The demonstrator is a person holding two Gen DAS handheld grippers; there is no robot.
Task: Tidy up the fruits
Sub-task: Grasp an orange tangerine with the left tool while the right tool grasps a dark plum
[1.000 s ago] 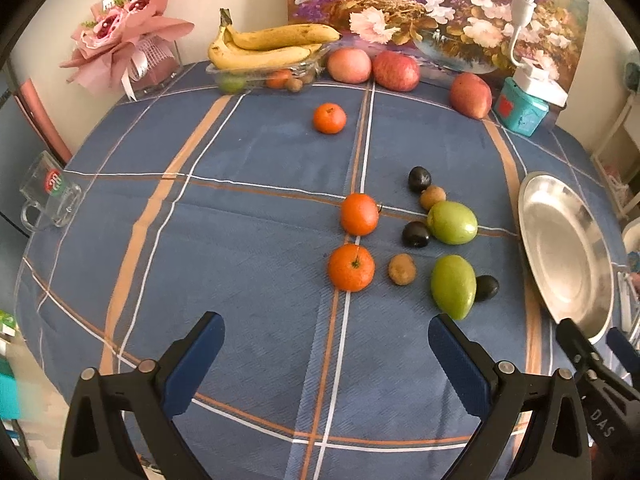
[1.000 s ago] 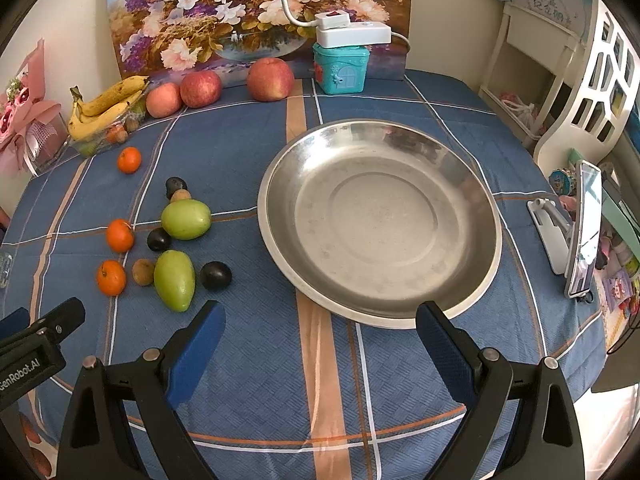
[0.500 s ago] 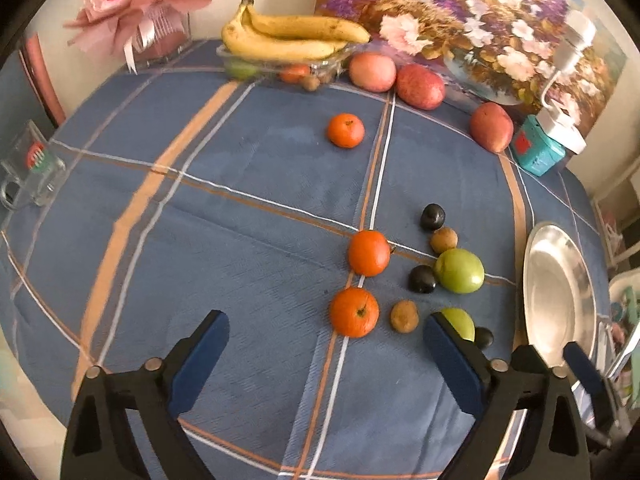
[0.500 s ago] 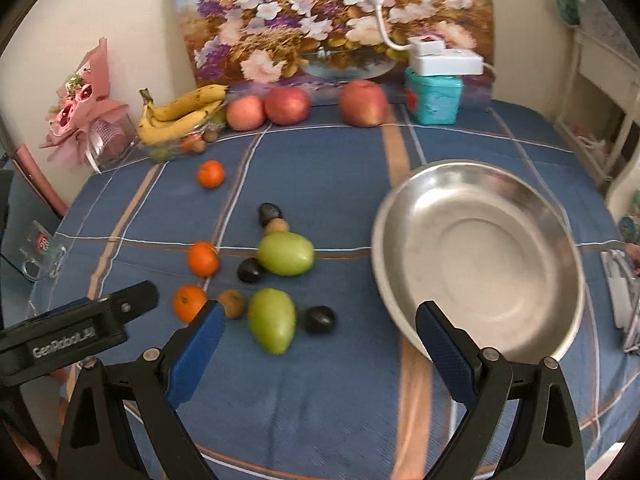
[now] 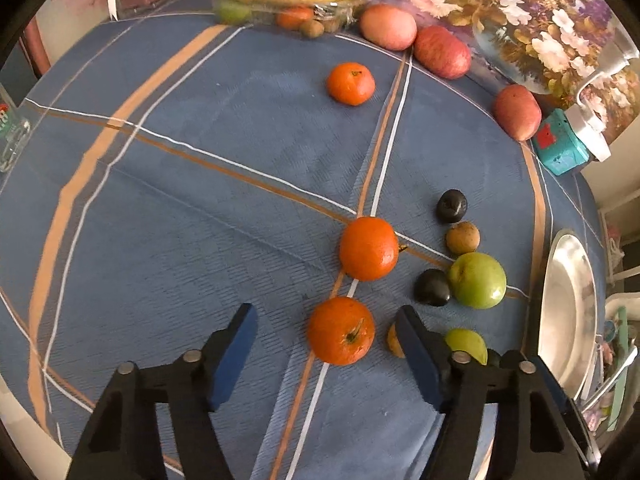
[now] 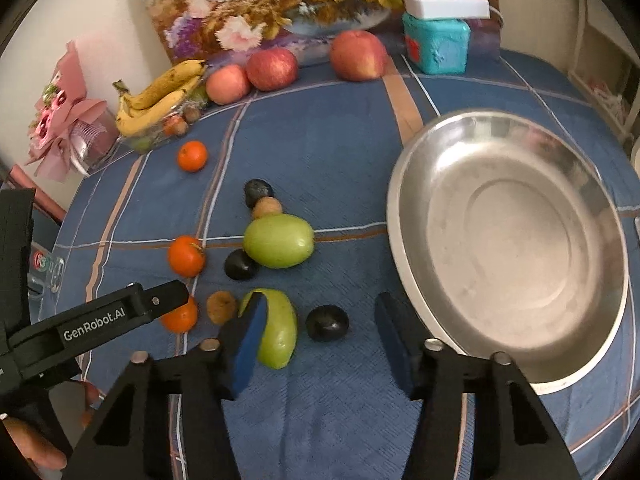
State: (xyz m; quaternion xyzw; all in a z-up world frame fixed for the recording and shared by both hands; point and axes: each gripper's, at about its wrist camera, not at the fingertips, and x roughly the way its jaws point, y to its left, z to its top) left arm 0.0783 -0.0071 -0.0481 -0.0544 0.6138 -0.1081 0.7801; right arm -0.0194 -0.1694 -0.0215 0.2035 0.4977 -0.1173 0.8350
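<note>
My left gripper (image 5: pixel 326 350) is open, its jaws on either side of the nearest orange (image 5: pixel 341 330) on the blue checked tablecloth. A second orange (image 5: pixel 368 248) lies just beyond, a third (image 5: pixel 351 83) farther back. My right gripper (image 6: pixel 320 342) is open, straddling a dark plum (image 6: pixel 327 323), its left finger in front of a green mango (image 6: pixel 280 334). Another green mango (image 6: pixel 279 241), dark plums (image 6: pixel 239 265) and small brown fruits (image 6: pixel 220 306) lie near. The empty steel plate (image 6: pixel 508 240) sits to the right.
Bananas (image 6: pixel 160 96) in a clear tray, three red apples (image 6: pixel 358 55) and a teal box (image 6: pixel 436 46) line the back before a flower painting. A pink bouquet (image 6: pixel 60 128) stands back left. A glass mug (image 5: pixel 10 136) sits at the left edge.
Both grippers have moved forward and down toward the fruit. The left now straddles the nearest orange; the right has swung left from the plate to the dark plum.
</note>
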